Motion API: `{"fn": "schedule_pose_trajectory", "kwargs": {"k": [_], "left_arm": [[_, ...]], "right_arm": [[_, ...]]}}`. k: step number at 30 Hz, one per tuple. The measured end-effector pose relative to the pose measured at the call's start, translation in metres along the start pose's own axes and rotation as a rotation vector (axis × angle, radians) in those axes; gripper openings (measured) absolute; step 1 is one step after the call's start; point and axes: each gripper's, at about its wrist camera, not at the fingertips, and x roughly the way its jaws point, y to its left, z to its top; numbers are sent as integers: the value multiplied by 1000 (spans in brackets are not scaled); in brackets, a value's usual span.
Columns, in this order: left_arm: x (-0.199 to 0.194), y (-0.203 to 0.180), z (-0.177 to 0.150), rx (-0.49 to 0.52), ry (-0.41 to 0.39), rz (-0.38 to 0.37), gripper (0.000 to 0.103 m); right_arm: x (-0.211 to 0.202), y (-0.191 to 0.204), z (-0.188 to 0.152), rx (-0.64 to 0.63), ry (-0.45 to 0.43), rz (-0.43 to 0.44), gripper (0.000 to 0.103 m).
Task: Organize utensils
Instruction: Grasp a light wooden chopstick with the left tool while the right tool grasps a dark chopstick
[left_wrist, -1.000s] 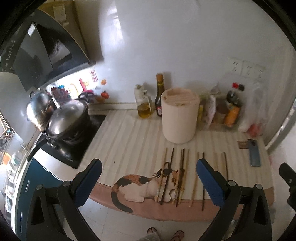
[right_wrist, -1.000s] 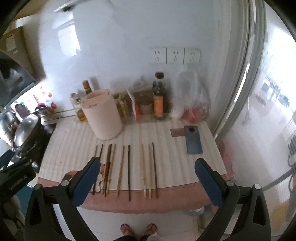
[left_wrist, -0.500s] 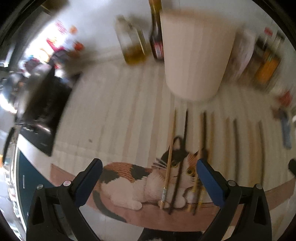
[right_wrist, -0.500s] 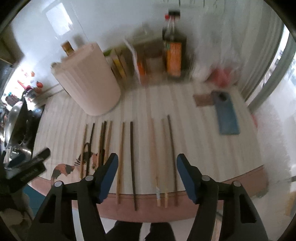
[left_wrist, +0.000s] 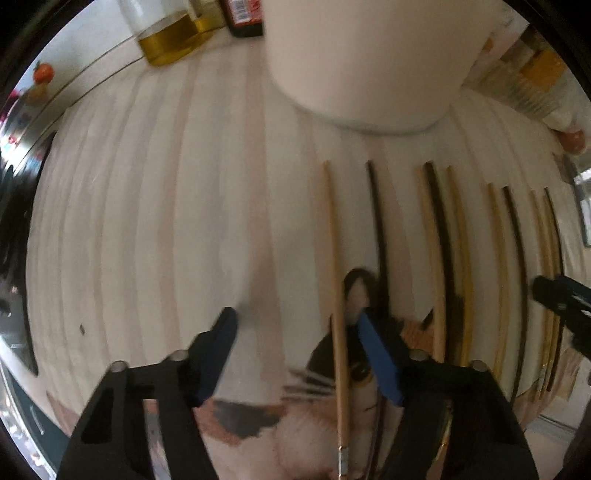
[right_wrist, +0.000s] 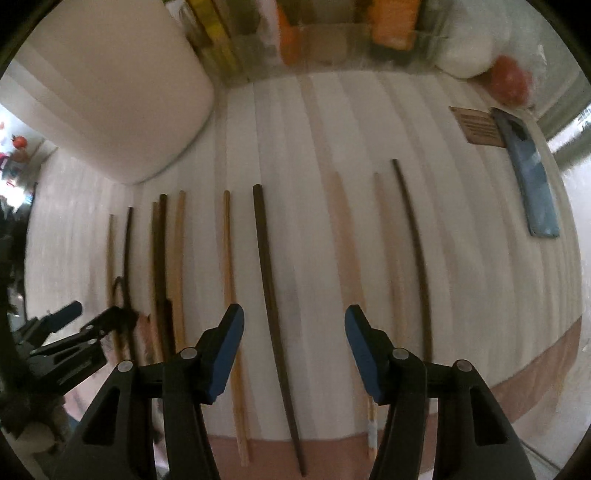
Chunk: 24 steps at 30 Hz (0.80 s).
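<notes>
Chopsticks lie in a loose row on the striped mat, just in front of the big cream canister, and both tongs have dropped right down over them from well above the counter a second ago. Back then the whole kitchen was in sight; now the row fills each view.

Left tongs point straight down at the end of the row nearest the canister. Their jaws are closing, but nothing is pinched yet: the pale chopstick runs between the tips, close by the blue pad, with clear space on the other side. It lies over the cat picture printed on the mat.

Right tongs come in further along the row, away from the canister, toward the blue phone. Jaws narrowing here too, and the dark chopstick sits between them, untouched on both sides. A light stick lies just outside one pad.

So the search is over and the pick has begun: each tong has framed one stick. I'd guess the sorting is barely started, since the row looks undisturbed. Thin sticks flat on cloth may slip unless the tips get low enough.
</notes>
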Motion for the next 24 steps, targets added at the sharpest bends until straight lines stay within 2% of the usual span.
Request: {"fn": "schedule_pose_trajectory", "kwargs": {"k": [1, 2, 4, 5, 6, 7, 9, 11, 16, 20, 24], "left_arm": [[-2, -3, 1, 5, -5, -12, 49], [-4, -6, 3, 7, -11, -11, 45], [-9, -9, 6, 11, -20, -13, 28], [-12, -10, 6, 11, -20, -13, 23], [-15, -11, 7, 11, -17, -16, 11], [-16, -8, 9, 7, -9, -19, 7], [-25, 1, 15, -18, 14, -36, 6], [-31, 10, 18, -36, 26, -31, 6], [-42, 19, 17, -56, 52, -27, 6], [-50, 20, 46, -49, 64, -14, 8], [-51, 15, 52, -33, 56, -1, 8]], "right_arm": [[4, 4, 2, -8, 6, -3, 57], [9, 8, 4, -20, 13, -9, 54], [17, 14, 6, -36, 29, -23, 44], [22, 18, 6, -44, 43, -23, 36], [24, 20, 7, -55, 32, -38, 30], [26, 24, 6, -75, 30, -49, 23], [31, 25, 3, -90, 39, -83, 10], [35, 20, -1, -76, 66, -79, 8], [42, 12, -2, -64, 128, -71, 8], [50, 16, 1, -70, 147, -72, 9], [55, 17, 11, -94, 171, -81, 10]]}}
